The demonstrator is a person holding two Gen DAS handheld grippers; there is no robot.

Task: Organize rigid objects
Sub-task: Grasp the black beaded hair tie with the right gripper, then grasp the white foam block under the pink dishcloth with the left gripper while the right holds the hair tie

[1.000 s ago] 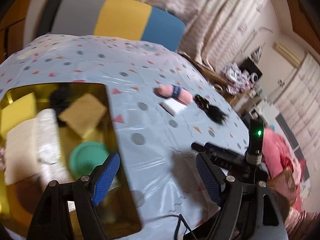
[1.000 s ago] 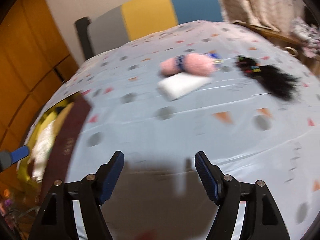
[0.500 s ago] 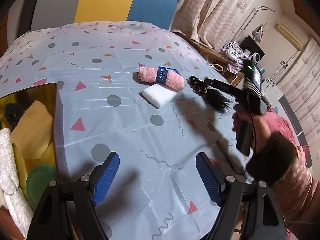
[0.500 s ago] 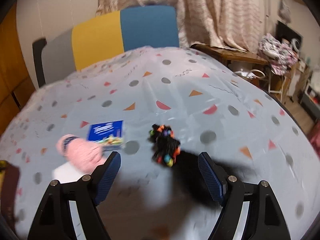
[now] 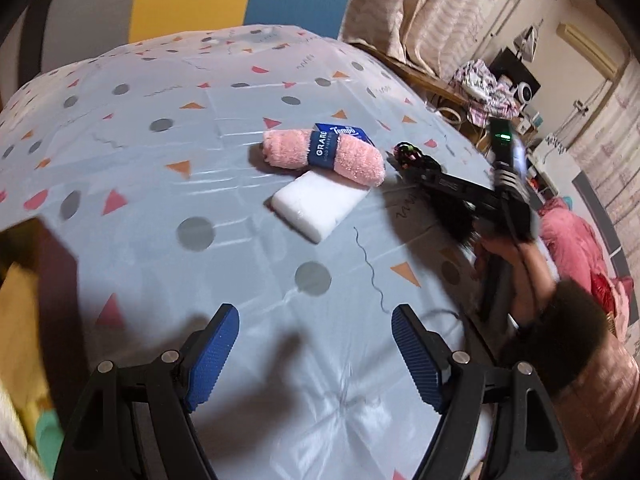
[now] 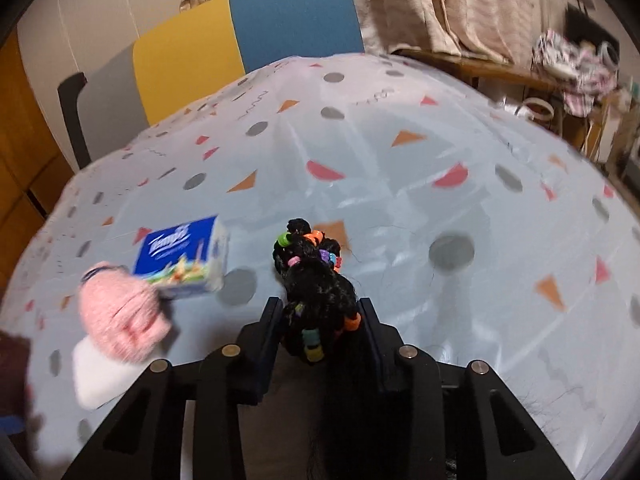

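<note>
Black beaded hairpiece (image 6: 316, 308) lies lengthwise along right hand-held gripper (image 6: 318, 320), beaded end pointing away; jaws just closed, apparently pinching it.

Black hairpiece (image 6: 320, 304) tail hidden beneath right hand-held gripper (image 6: 320, 320).

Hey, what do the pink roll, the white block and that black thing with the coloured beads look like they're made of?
Pink roll: fluffy terry-like cloth, matte, with a blue paper band.
White block: probably foam or sponge, matte, smooth, with soft edges; it could be soap.
Black beaded hairpiece: fine, glossy strands, likely synthetic hair, with shiny plastic-looking beads; the right gripper has just closed its fingers around it.
</note>
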